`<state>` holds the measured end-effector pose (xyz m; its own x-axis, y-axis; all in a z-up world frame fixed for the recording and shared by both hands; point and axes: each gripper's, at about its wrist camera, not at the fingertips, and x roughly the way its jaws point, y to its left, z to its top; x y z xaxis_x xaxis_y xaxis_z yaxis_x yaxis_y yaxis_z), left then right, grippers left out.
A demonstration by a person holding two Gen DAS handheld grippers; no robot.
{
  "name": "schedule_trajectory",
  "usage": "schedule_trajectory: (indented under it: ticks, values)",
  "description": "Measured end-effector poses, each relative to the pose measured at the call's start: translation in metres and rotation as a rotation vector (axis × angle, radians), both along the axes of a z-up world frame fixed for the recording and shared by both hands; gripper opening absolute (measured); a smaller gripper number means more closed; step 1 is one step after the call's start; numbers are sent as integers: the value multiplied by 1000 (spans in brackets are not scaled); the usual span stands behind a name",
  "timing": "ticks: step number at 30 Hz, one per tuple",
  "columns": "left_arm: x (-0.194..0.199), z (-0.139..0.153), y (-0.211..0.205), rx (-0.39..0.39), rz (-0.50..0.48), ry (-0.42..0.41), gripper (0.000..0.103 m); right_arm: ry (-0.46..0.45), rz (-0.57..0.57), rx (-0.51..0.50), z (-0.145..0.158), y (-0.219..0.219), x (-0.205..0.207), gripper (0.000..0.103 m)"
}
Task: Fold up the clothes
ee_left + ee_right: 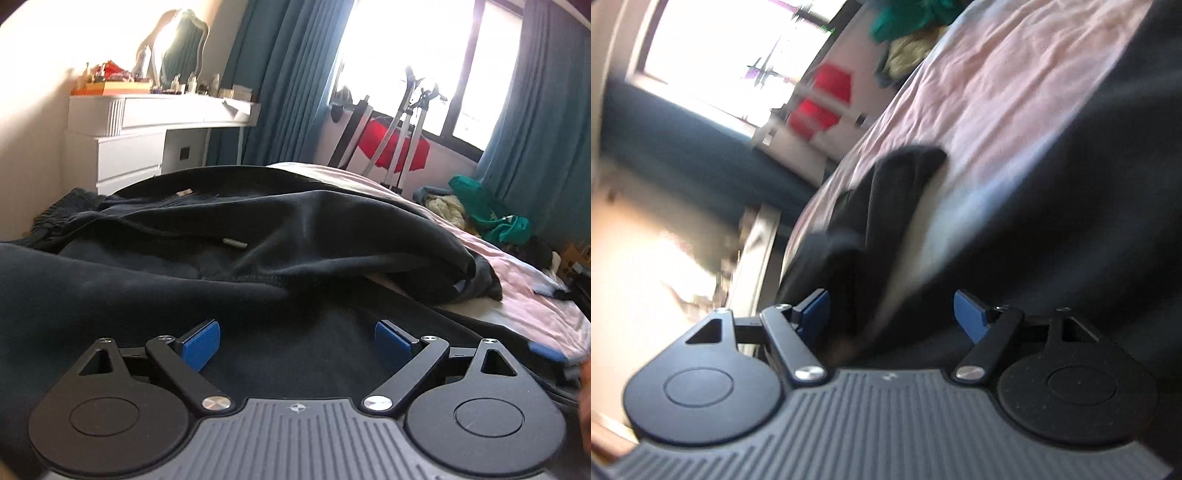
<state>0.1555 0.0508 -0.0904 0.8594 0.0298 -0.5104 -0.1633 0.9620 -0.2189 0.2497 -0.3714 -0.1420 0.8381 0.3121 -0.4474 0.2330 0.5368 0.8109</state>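
A large dark navy garment point(258, 236) lies spread and partly bunched over a bed with a pink sheet point(524, 299). My left gripper point(297, 343) hovers just over the garment's near part, its blue pads wide apart with only flat cloth below them. The right wrist view is tilted and blurred. In it my right gripper point(890, 317) stands open beside the bed's edge, with a dark sleeve or fold of the garment point(886, 206) running from the pink sheet point(979, 81) down toward the gap between its pads. I cannot tell whether the cloth touches the pads.
A white dressing table point(147, 125) with a mirror and small items stands at the back left. Teal curtains point(280, 74) frame a bright window. A red item on a metal stand point(395, 144) and a heap of green and yellow clothes point(480, 210) lie beyond the bed.
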Motion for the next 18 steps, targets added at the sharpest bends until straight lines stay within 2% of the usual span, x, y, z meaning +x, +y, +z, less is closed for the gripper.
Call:
schedule_trajectory:
  ticks: [3,7,9,10,11,13,15,18]
  values:
    - [11,-12,0,-9,2,-11,93,9,-37,28,-15,4,54,77]
    - [25,-27,2,-17,20,-16,96,4,-106,-8,-29,13,118,76]
    - [29,-31,5,-30,37,-39,96,14,-122,-66,-31,17,147,63]
    - [30,-33,6,-35,45,-50,96,21,-123,-125,-30,19,159,49]
    - [33,-35,7,-40,48,-52,97,30,-116,-196,-28,21,169,31]
    - [37,-39,6,-38,46,-51,98,30,-87,-312,-20,23,182,13]
    - [37,-39,5,-32,45,-51,98,-5,-67,-453,-3,29,183,10]
    - [34,-39,11,-62,48,-69,98,-42,-121,-558,28,17,172,9]
